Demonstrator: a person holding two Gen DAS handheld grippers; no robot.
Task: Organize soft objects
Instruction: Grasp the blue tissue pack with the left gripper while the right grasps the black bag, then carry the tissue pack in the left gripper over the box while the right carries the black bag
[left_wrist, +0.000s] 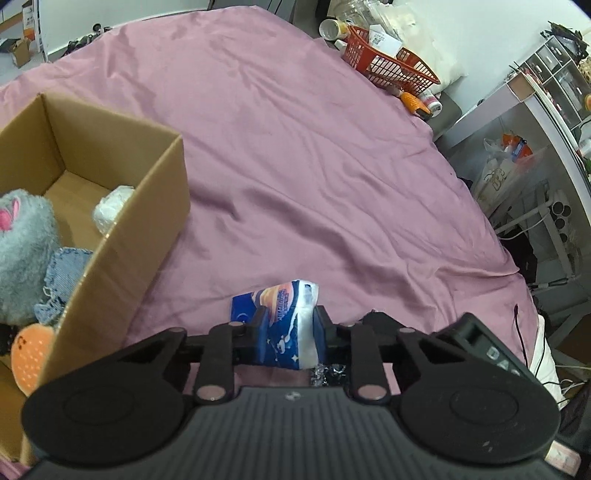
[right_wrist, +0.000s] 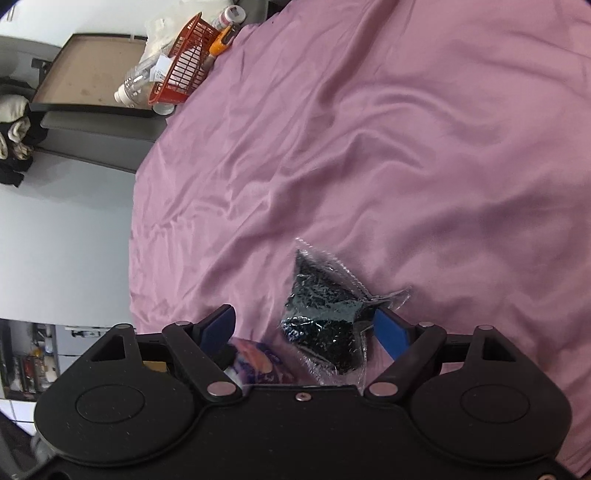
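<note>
Left gripper (left_wrist: 290, 326), jaws drawn in against both sides of a tissue pack (left_wrist: 286, 321): soft, glossy blue-and-white plastic wrap with an orange print, held just above the creased mauve bedsheet (left_wrist: 314, 166). To its left stands an open corrugated cardboard box (left_wrist: 147, 229) containing a fluffy grey plush toy (left_wrist: 22, 251), a frayed denim piece (left_wrist: 62, 273), a white wrapped bundle (left_wrist: 110, 210) and an orange plush (left_wrist: 31, 354). Right gripper (right_wrist: 306, 330), jaws spread wide and holding nothing; a crinkled clear bag of dark glittery material (right_wrist: 325, 314) lies on the sheet between the blue-padded fingers (right_wrist: 391, 332), close against the right-hand pad. A red plastic mesh basket (left_wrist: 391, 62) sits at the bed's far edge
</note>
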